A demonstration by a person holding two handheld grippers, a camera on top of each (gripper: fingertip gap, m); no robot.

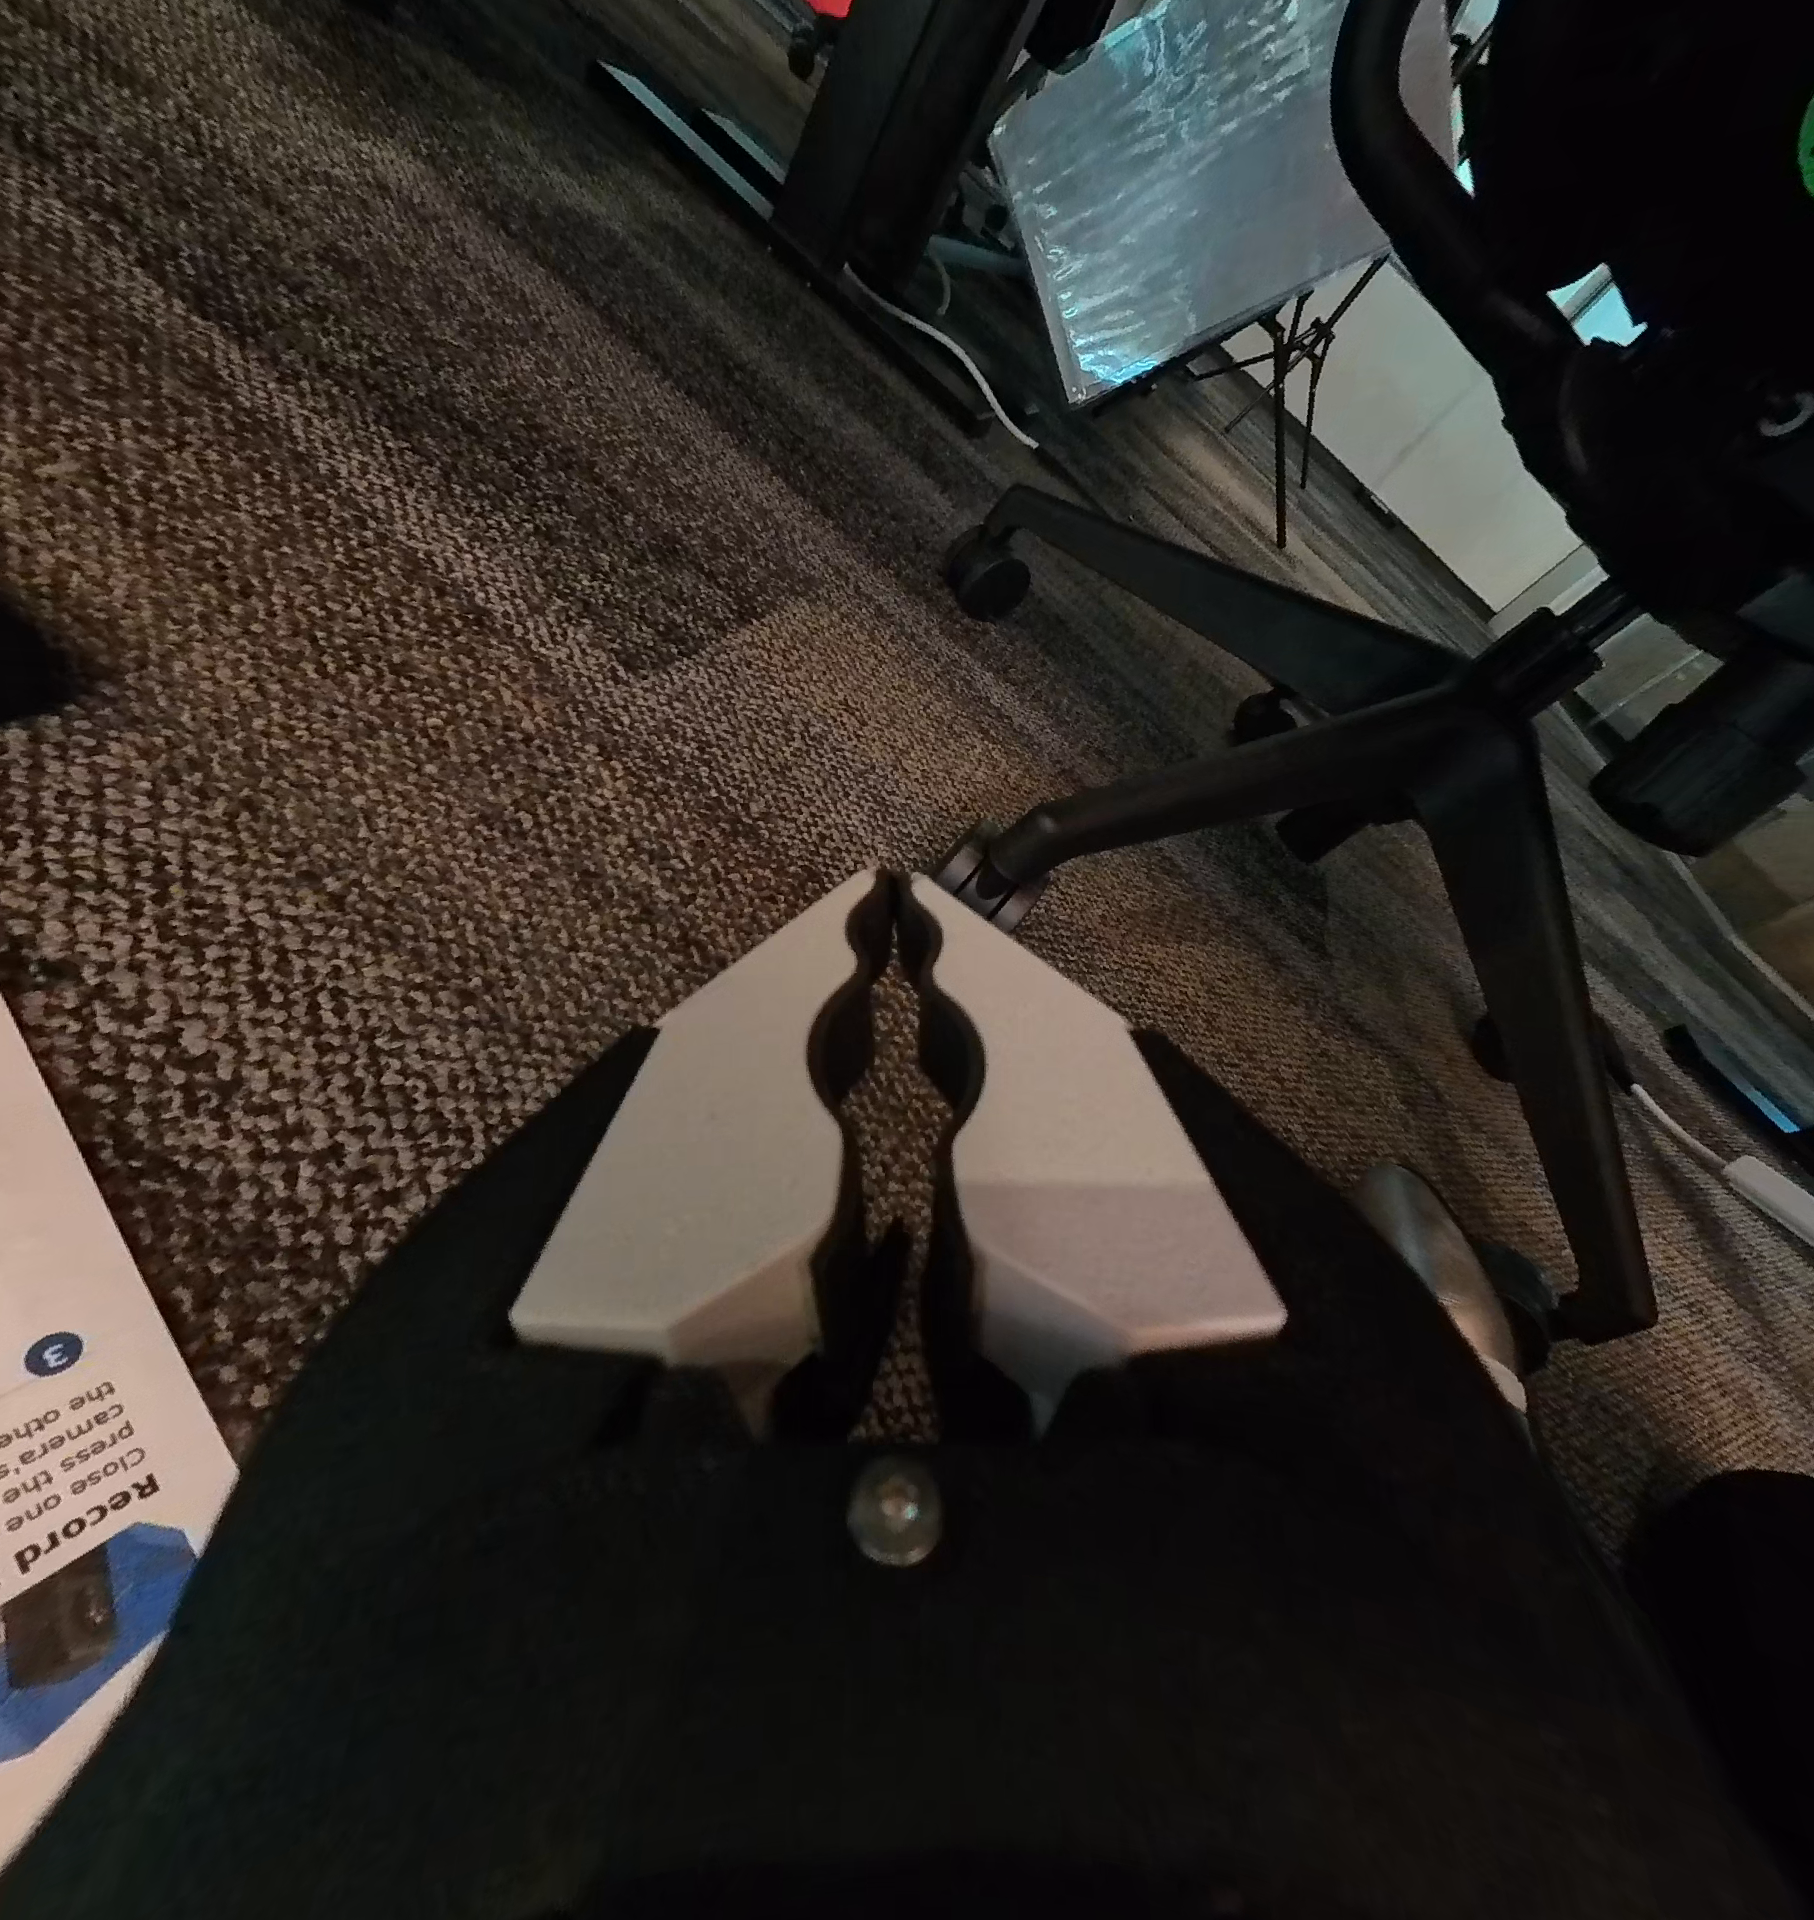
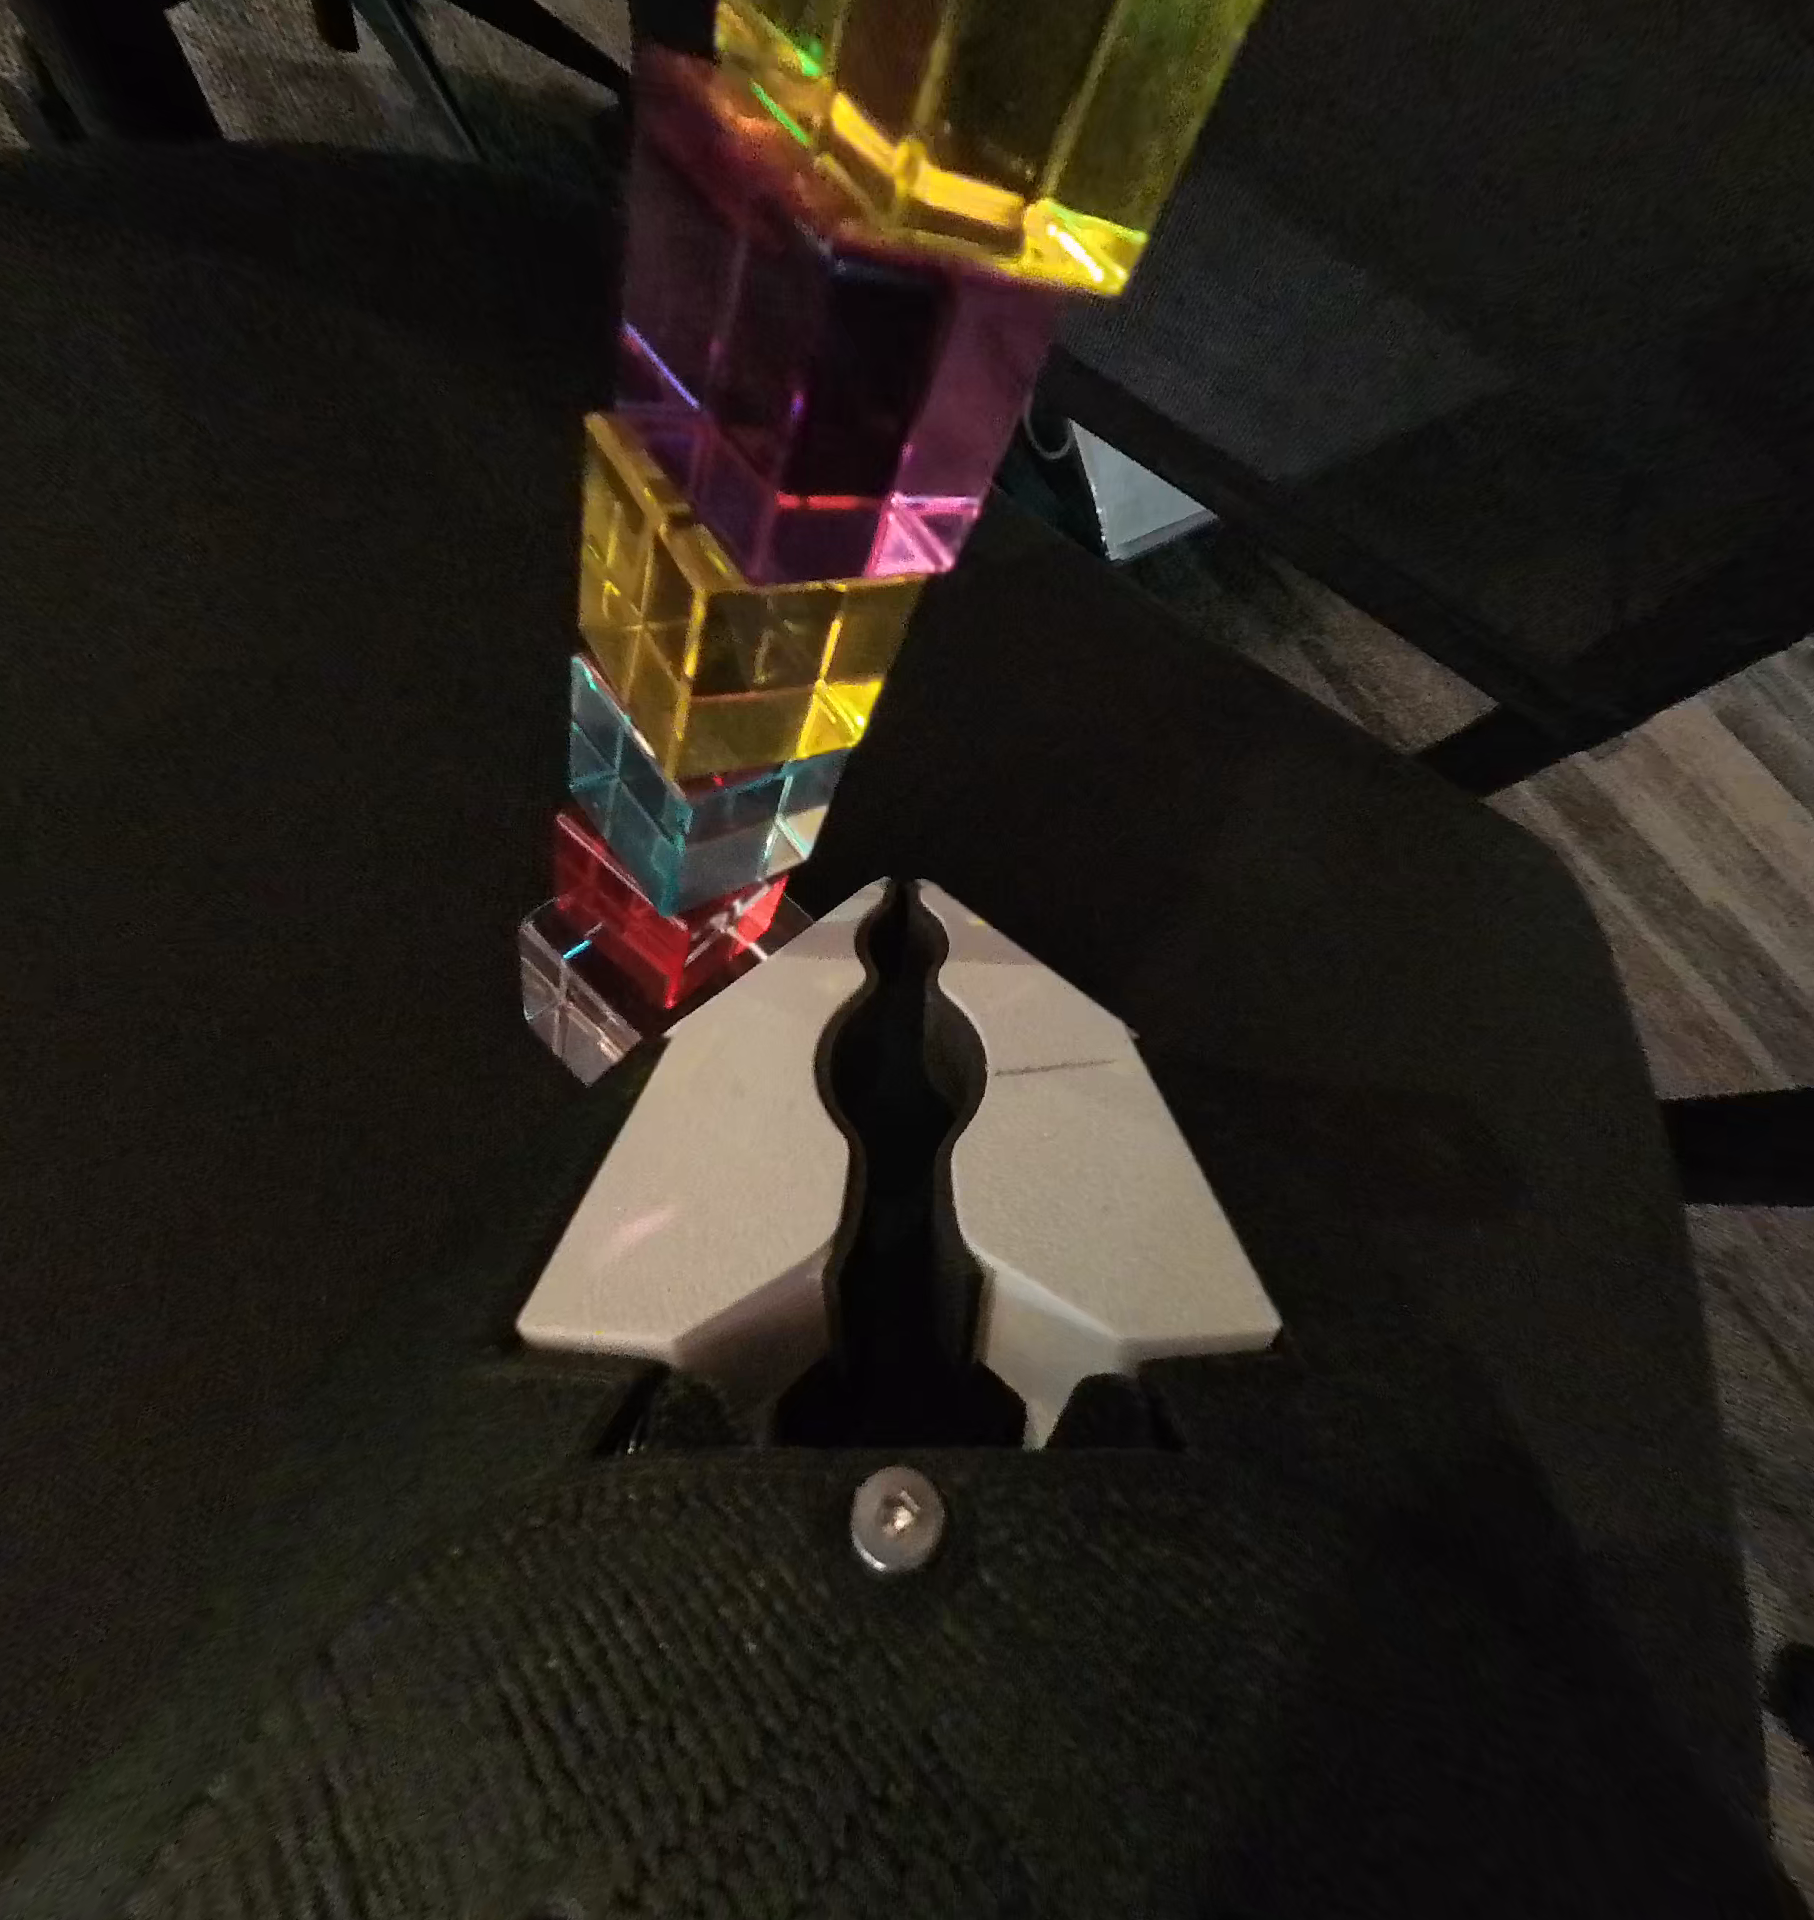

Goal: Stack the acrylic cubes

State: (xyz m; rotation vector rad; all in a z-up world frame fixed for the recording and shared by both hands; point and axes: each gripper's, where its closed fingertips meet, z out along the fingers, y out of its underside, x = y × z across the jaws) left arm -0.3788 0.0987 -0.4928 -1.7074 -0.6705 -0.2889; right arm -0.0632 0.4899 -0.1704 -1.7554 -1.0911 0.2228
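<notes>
Both tongs are closed on nothing, the left gripper (image 1: 901, 881) over carpet (image 1: 467, 623), the right gripper (image 2: 903, 885) just beside a block tower (image 2: 757, 665) at 11 o'clock whose yellow top (image 2: 986, 104) is cut off.

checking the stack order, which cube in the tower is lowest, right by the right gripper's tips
The clear colourless cube, under the red cube. All cubes above it are tinted: red, blue, yellow, purple, yellow.

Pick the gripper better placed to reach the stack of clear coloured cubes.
Right. The right gripper sits shut beside the base of the cube stack. The left gripper, also shut, faces carpet and a chair caster.
</notes>
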